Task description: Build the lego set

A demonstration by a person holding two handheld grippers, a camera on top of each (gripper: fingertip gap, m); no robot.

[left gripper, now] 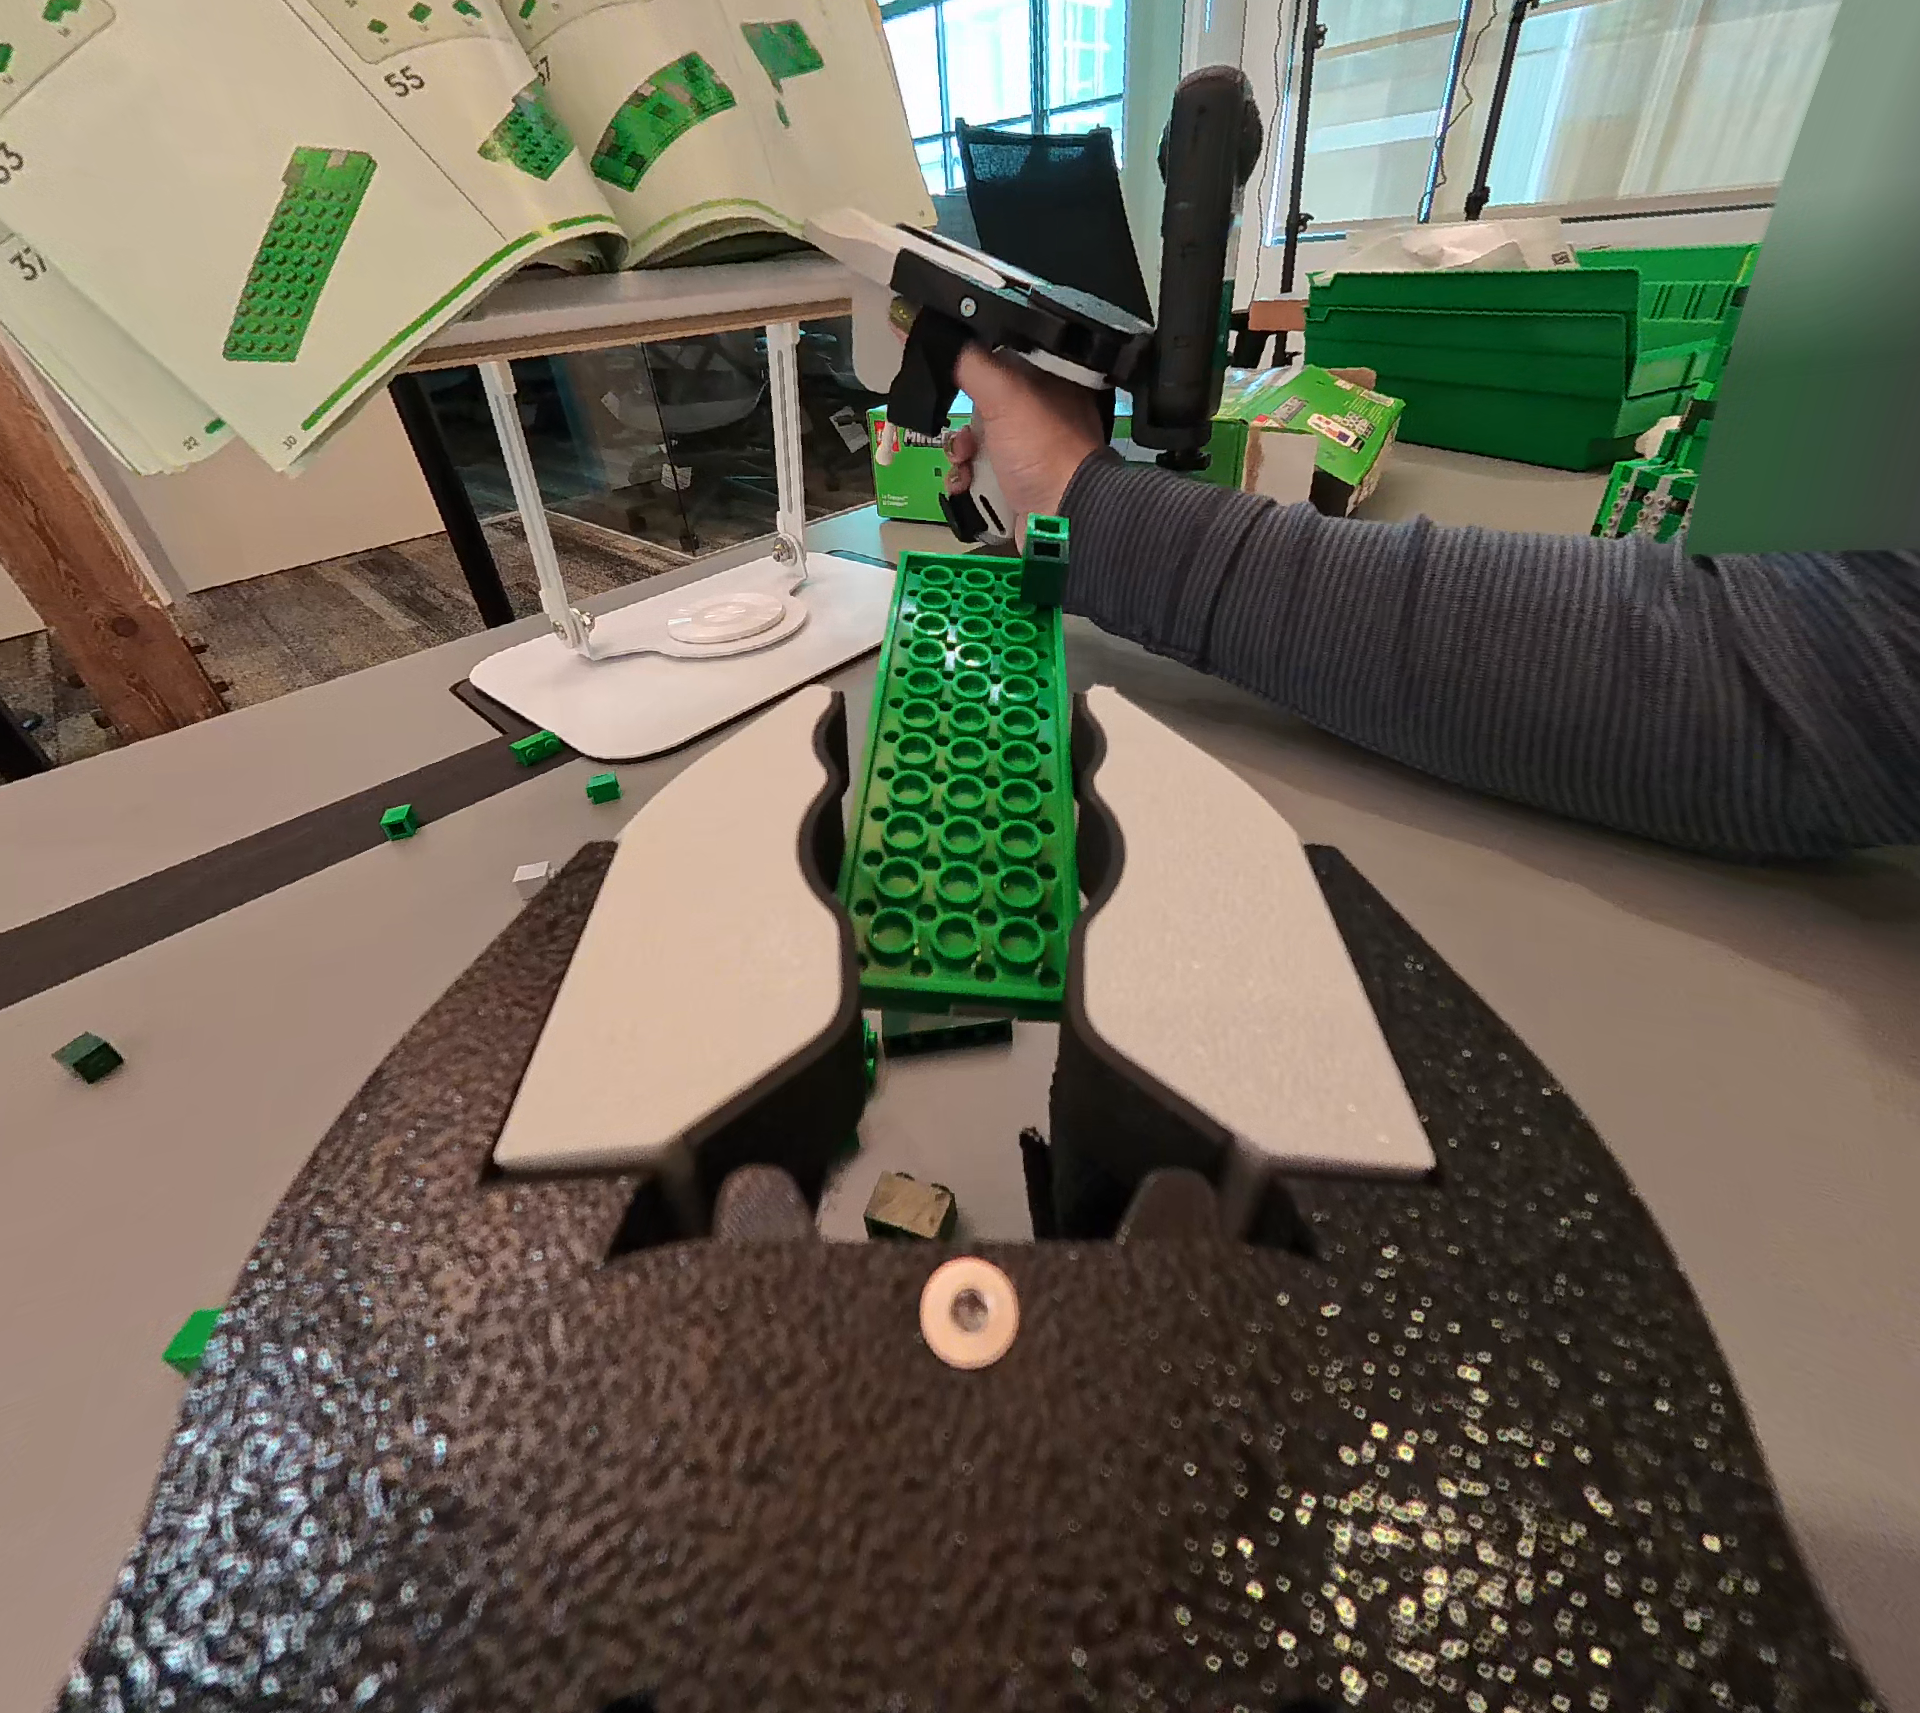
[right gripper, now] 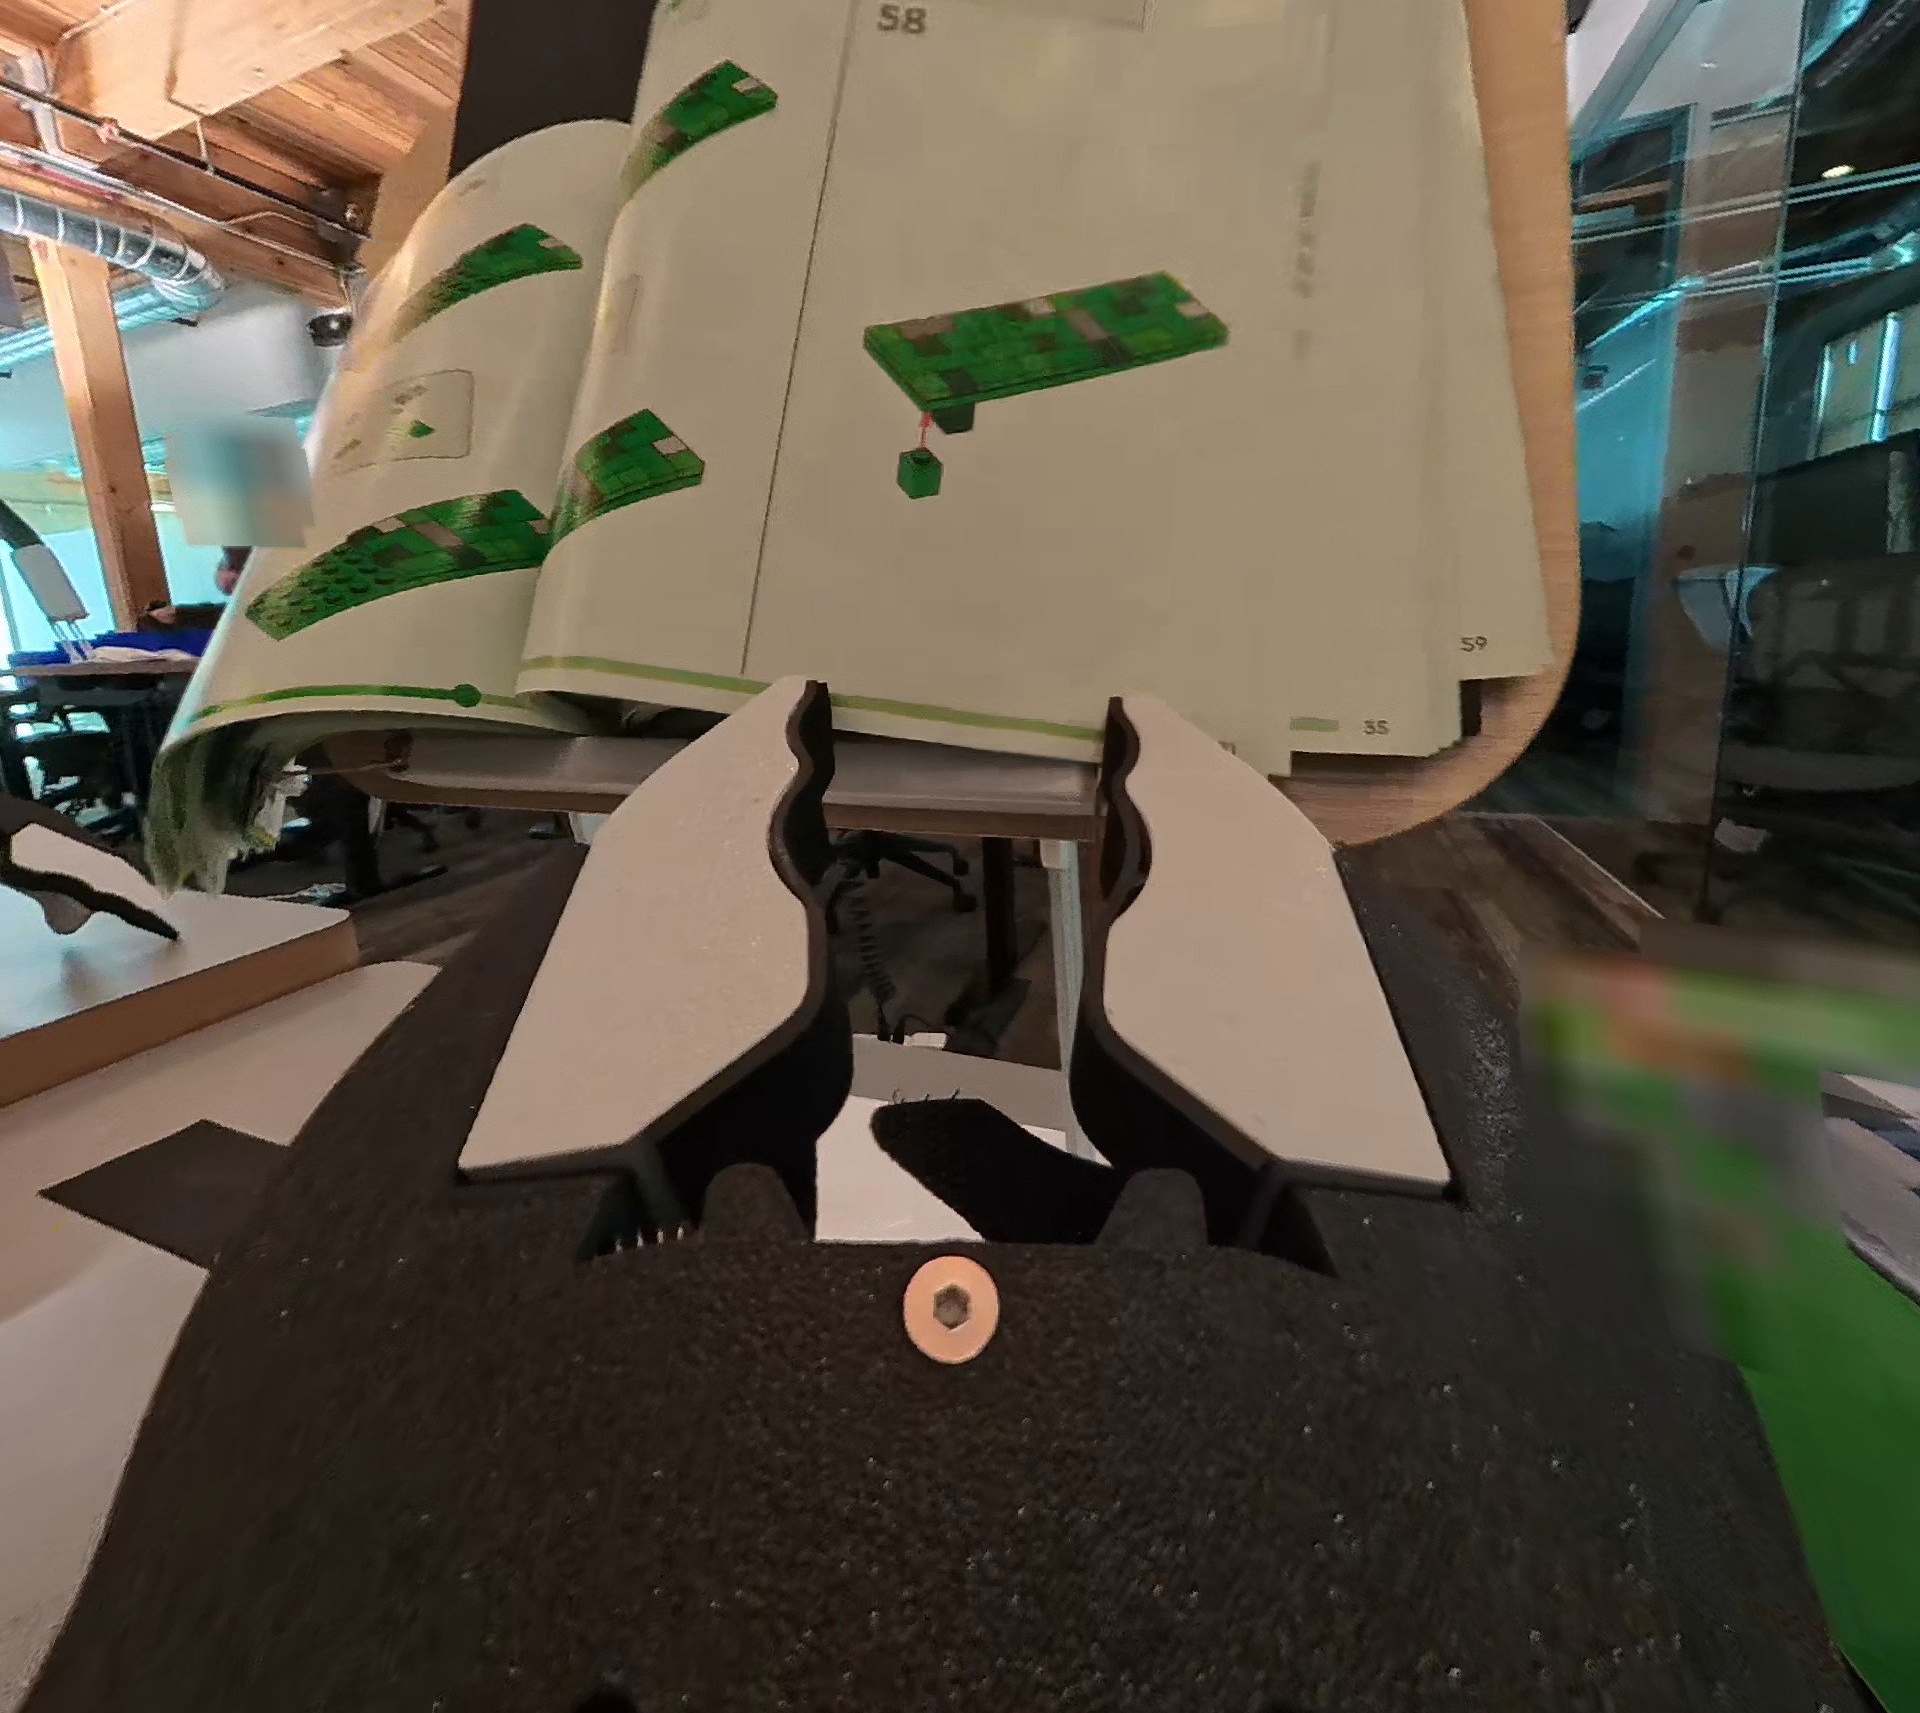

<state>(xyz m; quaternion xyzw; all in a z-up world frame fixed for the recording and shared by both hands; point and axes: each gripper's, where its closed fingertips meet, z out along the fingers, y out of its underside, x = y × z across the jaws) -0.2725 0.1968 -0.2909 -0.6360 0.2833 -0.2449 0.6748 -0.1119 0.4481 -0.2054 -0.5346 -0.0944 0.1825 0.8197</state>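
My left gripper (left gripper: 961,707) is shut on a long green plate (left gripper: 961,790) held upside down, its hollow underside facing the camera, tilted away above the table. A small green brick (left gripper: 1044,557) sticks up from the plate's far end. The right gripper (left gripper: 997,313) shows farther off in the left wrist view, raised in a hand toward the instruction book (left gripper: 416,53). In the right wrist view my right gripper (right gripper: 966,713) is open and empty, its tips at the lower edge of the open instruction book (right gripper: 1039,364).
The book rests on a white stand (left gripper: 675,666). Several small green bricks (left gripper: 398,822) and a grey one (left gripper: 532,876) lie loose on the grey table at left. An olive brick (left gripper: 912,1204) lies under my left gripper. Green bins (left gripper: 1507,354) and a green box (left gripper: 1299,427) stand at back right. Tip to tip, the grippers are about 30 cm apart. The left tips stand about 10 cm off the olive brick (left gripper: 912,1204).
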